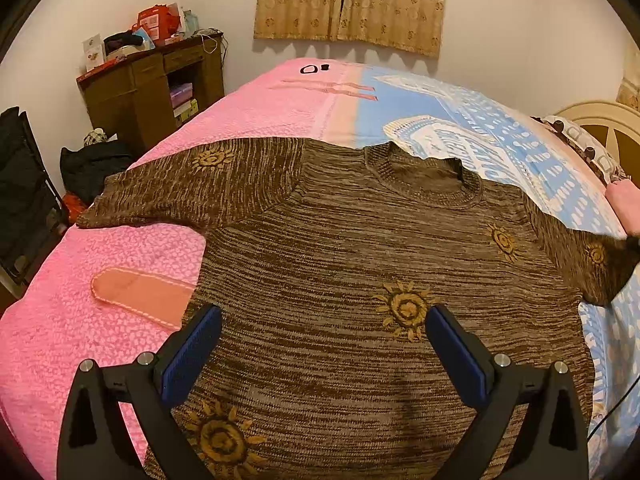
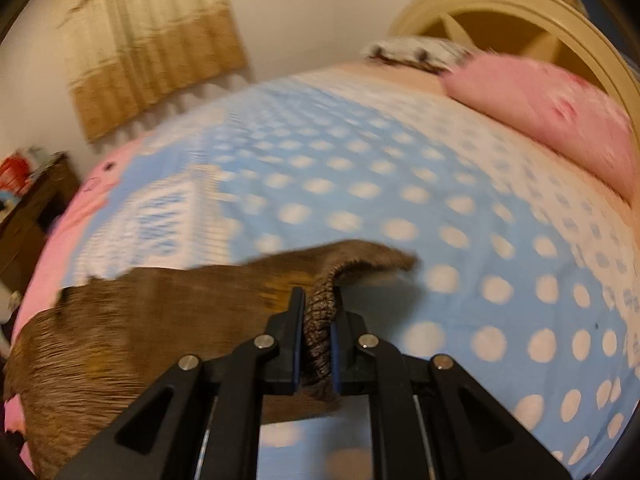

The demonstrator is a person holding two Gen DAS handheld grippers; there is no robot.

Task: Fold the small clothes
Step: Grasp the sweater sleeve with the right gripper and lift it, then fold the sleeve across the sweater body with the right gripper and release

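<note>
The brown knit sweater [image 1: 360,248] is laid face up across the bed [image 1: 100,320], body flat, left sleeve [image 1: 188,184] spread out over the pink side of the cover. The cuff of the right sleeve [image 2: 320,320] is clamped between the fingers of the right gripper [image 2: 316,308], ribbed edge bunched up in the pinch and lifted a bit off the blue polka-dot part. The left gripper [image 1: 324,320] is held wide apart over the lower chest, nothing in it.

So the sleeve fold looks like the step in hand. Best done by carrying the cuff low and straight across the chest, so the crease lands along the shoulder seam rather than dragging the whole body sideways. The free claw could be pressed down near the shoulder as an anchor, probably.

Material-wise: chunky marled knit, brown and tan streaks, mustard sun motifs [image 1: 406,310] scattered about, ribbed crew collar [image 1: 424,184]. It's expected to be stretchy and floppy, so it shouldn't be yanked. The bedcover is textured, so some cling is likely. The right view is blurred, so finer detail can't be made out.
</note>
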